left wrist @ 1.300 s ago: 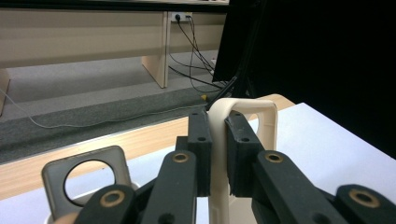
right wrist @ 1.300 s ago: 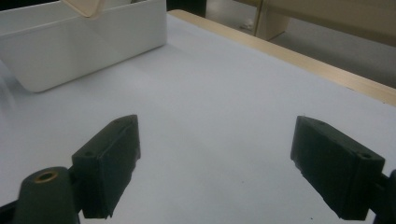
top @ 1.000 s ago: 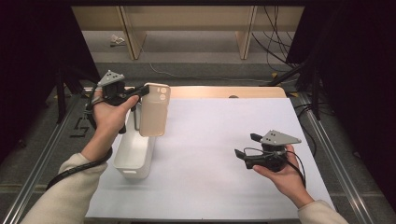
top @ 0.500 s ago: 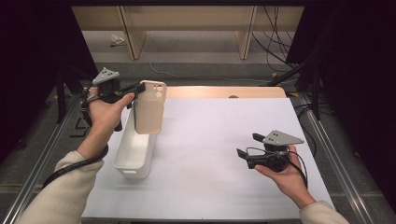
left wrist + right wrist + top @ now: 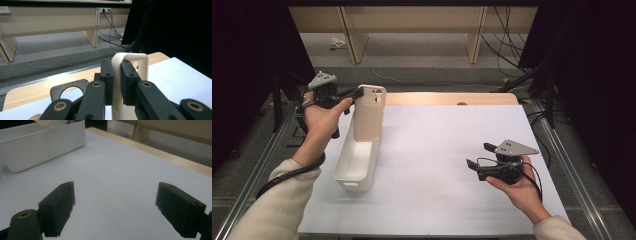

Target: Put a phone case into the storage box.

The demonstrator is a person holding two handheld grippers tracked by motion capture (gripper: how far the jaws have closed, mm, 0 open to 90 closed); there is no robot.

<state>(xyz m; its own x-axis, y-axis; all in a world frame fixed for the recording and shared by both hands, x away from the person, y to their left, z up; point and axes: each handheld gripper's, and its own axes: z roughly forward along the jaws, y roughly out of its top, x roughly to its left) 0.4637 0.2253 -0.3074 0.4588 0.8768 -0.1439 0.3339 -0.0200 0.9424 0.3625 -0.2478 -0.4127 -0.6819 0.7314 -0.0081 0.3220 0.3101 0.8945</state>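
— What is the left claw point(image 5: 358, 93) holding?

— A tan phone case point(image 5: 369, 114). The claw pinches the top edge of it tight, with one black pad on each side. You can see that best in the left gripper view, where the thin case point(image 5: 117, 82) sits right between the pads.

— Where is the case?

— It hangs up in the air, standing tall. Its bottom end dips into the far end of the white bin point(image 5: 356, 165). The bin sits on the left side of the table point(image 5: 437, 150).

— And the right claw point(image 5: 477, 156)?

— It is wide open with nothing in it. It hovers low over the white table on the right side, well apart from the bin, and points toward it.
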